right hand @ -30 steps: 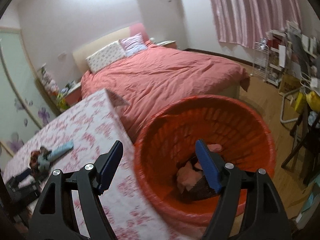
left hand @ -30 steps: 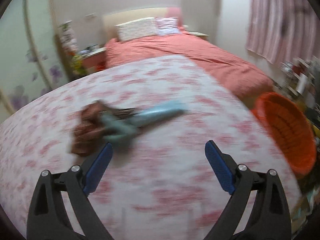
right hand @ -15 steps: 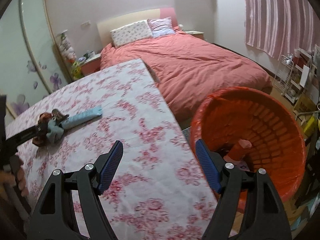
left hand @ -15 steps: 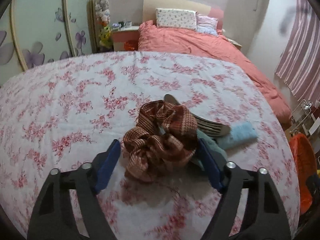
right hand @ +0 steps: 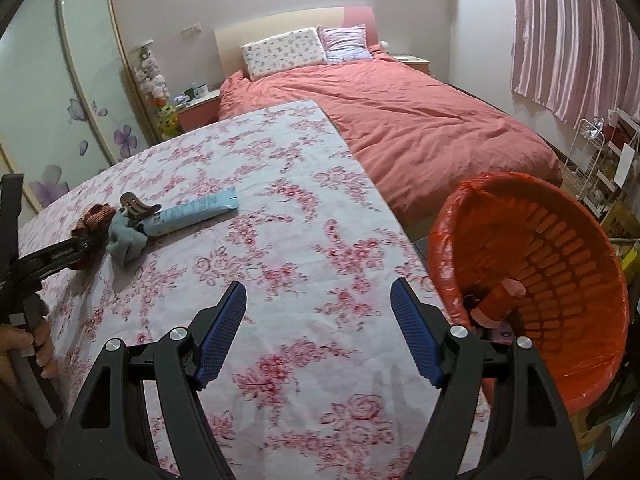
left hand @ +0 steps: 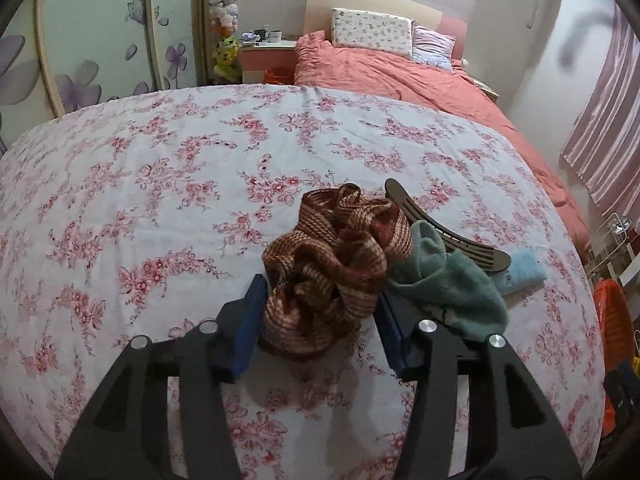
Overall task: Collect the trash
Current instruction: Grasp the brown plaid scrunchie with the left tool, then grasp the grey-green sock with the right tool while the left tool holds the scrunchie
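A crumpled brown striped cloth (left hand: pixel 332 268) lies on the floral tablecloth (left hand: pixel 160 184). My left gripper (left hand: pixel 320 320) has its blue pads on both sides of the cloth, pressing it. Beside it lie a teal sock (left hand: pixel 448 280), a dark hair clip (left hand: pixel 440 224) and a light blue tube (left hand: pixel 520 270). The right wrist view shows the same pile: cloth (right hand: pixel 94 218), sock (right hand: pixel 126 238), tube (right hand: pixel 192 214). My right gripper (right hand: pixel 318 332) is open and empty over the table's near right side, next to the orange bin (right hand: pixel 560 280).
The orange bin holds a red bottle (right hand: pixel 498 304) and other scraps. A bed with a coral duvet (right hand: pixel 400 120) stands behind the table. A wire rack (right hand: pixel 588 160) is at the right wall. The bin's rim also shows in the left wrist view (left hand: pixel 612 320).
My left gripper moved in over the brown cloth and closed its jaws onto it. My right gripper swung left from above the bin to above the table.
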Tool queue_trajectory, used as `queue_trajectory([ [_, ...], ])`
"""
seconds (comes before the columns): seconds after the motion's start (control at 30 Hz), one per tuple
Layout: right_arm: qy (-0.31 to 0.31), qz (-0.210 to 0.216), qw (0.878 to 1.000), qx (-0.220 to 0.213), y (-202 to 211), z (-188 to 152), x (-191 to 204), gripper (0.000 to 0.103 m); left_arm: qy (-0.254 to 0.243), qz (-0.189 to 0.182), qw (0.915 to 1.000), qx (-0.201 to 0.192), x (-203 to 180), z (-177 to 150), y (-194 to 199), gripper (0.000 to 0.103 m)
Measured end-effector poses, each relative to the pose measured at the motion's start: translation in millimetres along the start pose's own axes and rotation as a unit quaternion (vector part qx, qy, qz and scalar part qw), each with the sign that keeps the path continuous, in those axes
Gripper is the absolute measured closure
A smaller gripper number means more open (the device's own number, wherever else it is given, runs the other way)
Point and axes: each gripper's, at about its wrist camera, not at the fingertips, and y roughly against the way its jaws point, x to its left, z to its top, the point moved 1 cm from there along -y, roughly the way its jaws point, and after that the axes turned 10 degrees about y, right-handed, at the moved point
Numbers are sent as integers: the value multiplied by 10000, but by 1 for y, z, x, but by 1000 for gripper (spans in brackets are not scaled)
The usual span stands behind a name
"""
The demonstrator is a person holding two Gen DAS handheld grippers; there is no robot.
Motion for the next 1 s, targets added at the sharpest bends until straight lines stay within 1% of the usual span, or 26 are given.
queue_trajectory([
  [0.03,24,17,10000,2,0,1,3,29,-20,14,10000,18,0,-1,-1,62],
  [0.07,47,38,10000,2,0,1,5,29,-83,98,9999,-30,-1,-2,-1,68],
  [0.17,125,117,9999,-11,-1,3,15,29,-187,175,9996,-67,8,-3,5,72],
  [0.27,209,202,9996,-2,-4,6,25,29,-251,464,9983,-250,31,-5,18,73],
  [0.37,310,311,9990,21,-9,8,39,29,-300,735,9962,-348,54,-8,28,72],
  [0.4,340,348,9988,28,-10,9,44,29,-301,839,9954,-352,65,-9,30,72],
  [0.5,454,547,9975,57,-17,13,63,30,-232,993,9944,-278,84,-11,29,68],
  [0.57,560,683,9961,84,-21,16,78,32,-74,917,9954,-273,94,-9,31,65],
  [0.7,743,819,9938,132,-29,19,100,35,-45,901,9956,-249,97,-8,31,64],
  [0.9,561,1009,9931,192,-43,28,116,38,2,879,9959,-232,99,-9,31,62],
  [1.0,545,1043,9930,129,-48,39,128,39,11,895,9957,-230,99,-9,30,60],
])
